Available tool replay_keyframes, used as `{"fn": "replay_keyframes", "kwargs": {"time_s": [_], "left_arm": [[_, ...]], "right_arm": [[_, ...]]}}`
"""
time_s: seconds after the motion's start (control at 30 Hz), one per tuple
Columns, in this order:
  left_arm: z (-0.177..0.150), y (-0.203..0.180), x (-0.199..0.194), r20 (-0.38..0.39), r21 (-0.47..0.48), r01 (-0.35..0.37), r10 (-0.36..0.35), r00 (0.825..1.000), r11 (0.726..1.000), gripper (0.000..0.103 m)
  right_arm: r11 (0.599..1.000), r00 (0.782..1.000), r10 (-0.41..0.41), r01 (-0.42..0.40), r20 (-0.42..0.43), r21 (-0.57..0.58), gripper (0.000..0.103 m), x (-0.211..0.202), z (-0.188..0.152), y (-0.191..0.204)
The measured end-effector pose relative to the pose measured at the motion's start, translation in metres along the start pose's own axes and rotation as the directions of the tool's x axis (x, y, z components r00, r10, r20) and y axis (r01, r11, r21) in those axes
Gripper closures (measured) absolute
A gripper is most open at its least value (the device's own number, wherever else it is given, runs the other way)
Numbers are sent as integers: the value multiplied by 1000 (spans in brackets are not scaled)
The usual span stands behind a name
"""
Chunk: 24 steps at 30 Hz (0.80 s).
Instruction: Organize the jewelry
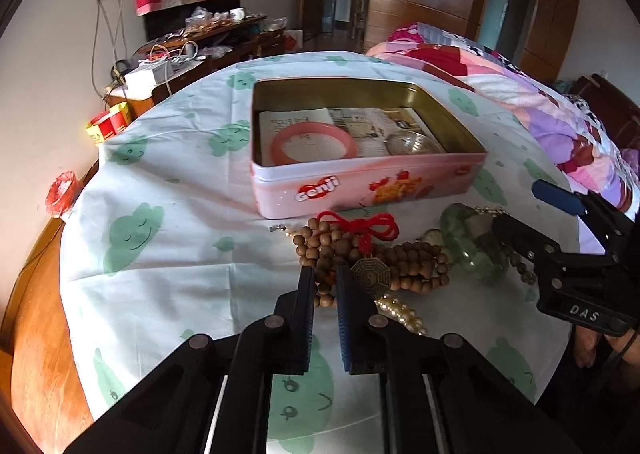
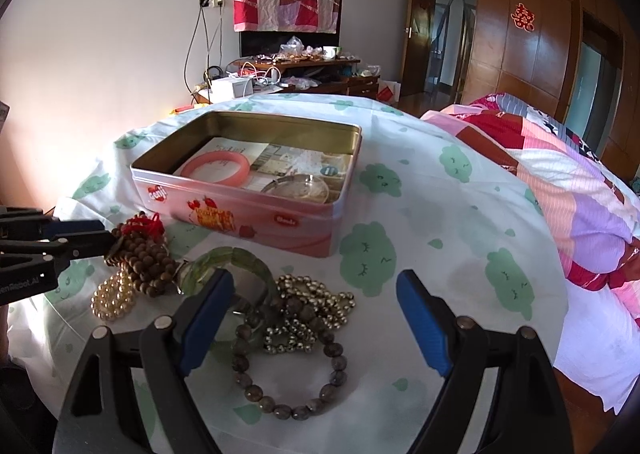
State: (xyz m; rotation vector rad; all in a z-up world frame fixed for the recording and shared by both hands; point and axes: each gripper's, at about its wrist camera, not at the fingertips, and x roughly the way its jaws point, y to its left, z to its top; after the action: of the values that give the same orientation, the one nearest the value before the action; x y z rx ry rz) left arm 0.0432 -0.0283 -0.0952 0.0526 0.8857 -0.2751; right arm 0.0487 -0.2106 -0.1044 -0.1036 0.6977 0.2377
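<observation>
Left tool (image 1: 325,286), lower centre of left wrist view: fingers nearly together, closing on strands of the wooden bead string (image 1: 360,254); grip looking partial. Right tool (image 2: 316,294), lower centre of right wrist view: spread wide, holding nothing, its left finger sitting over the green bangle (image 2: 236,258).

Risk, by judgement: wooden beads are lying tangled w/ red knot cord (image 1: 360,228), brass octagon pendant (image 1: 370,272) and pearl strand (image 1: 400,312); lifting could be dragging neighbours along or slipping strands.

Pink tin (image 1: 360,182), centre frame, standing open beyond the pile, pink bangle (image 1: 312,144) inside. Grey bead bracelet (image 2: 288,366) and gold bead chain (image 2: 312,306) lying on the bench cloth (image 1: 160,254), crowding right tool's approach.
</observation>
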Motion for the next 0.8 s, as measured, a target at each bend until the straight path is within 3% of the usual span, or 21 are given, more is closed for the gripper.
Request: {"fn": "replay_keyframes", "kwargs": {"time_s": [0.07,0.53,0.7,0.8], "left_arm": [[0,-2,-1,1,6,20,-20,1000,1000,103],[17,1,-31,98,4,28,-28,995,1000,103],[21,-11,-18,77,39,12,-15,997,999,62],[26,-20,-10,69,70,11,-16,997,997,61]], "right_arm": [[1000,1000,-3,3,1,0,17,0,0,0],[999,1000,-9,8,13,35,17,-3,1,-8],[1000,1000,-7,7,12,27,17,-2,1,-6],[1000,1000,-9,9,9,29,17,-1,0,-7]]}}
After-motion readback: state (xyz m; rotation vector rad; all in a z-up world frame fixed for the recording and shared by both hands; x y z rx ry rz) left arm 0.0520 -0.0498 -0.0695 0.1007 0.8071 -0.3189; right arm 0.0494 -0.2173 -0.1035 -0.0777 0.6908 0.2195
